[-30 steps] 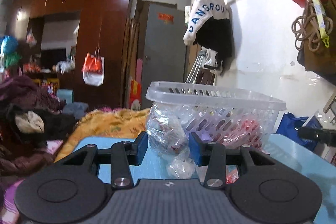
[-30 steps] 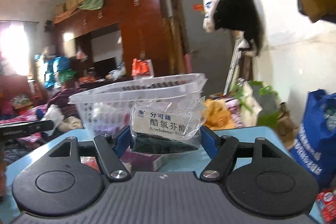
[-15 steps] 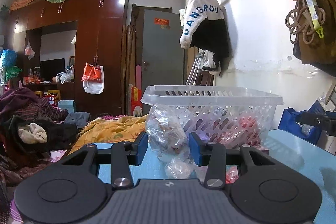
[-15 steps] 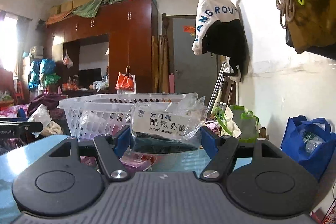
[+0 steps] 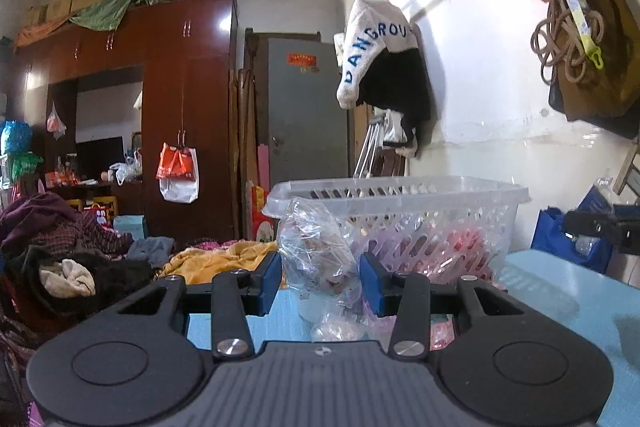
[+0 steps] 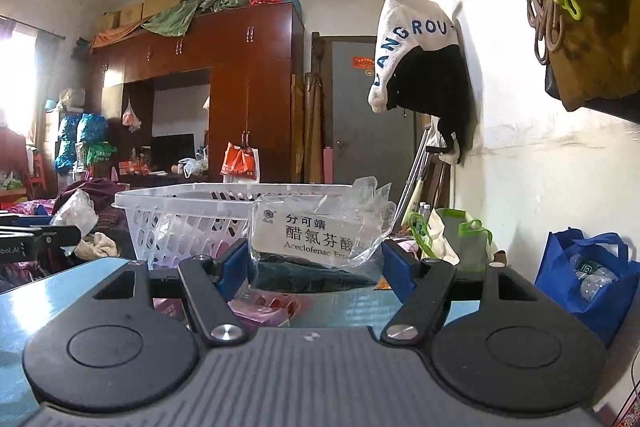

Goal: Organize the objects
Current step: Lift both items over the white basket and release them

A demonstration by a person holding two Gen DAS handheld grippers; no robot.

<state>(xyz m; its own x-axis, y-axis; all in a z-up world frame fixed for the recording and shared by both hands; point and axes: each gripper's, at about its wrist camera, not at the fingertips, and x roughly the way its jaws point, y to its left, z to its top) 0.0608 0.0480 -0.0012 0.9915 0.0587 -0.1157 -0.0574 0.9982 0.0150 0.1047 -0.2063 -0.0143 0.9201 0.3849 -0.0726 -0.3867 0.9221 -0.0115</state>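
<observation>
My left gripper is shut on a clear plastic bag with small items inside, held above the light blue table. A white slotted plastic basket with red and pink items stands just beyond it. My right gripper is shut on a medicine box wrapped in clear plastic, printed with Chinese text and "Aceclofenac". The same basket stands to its left in the right wrist view. Each gripper shows at the edge of the other's view.
Pink and red packets lie on the table below the right gripper. A blue bag and a green-handled bag stand at the right by the white wall. Piled clothes lie at the left. A brown wardrobe stands behind.
Both grippers have tilted upwards and drawn back a little from the basket, keeping hold of the plastic bag and the medicine box.
</observation>
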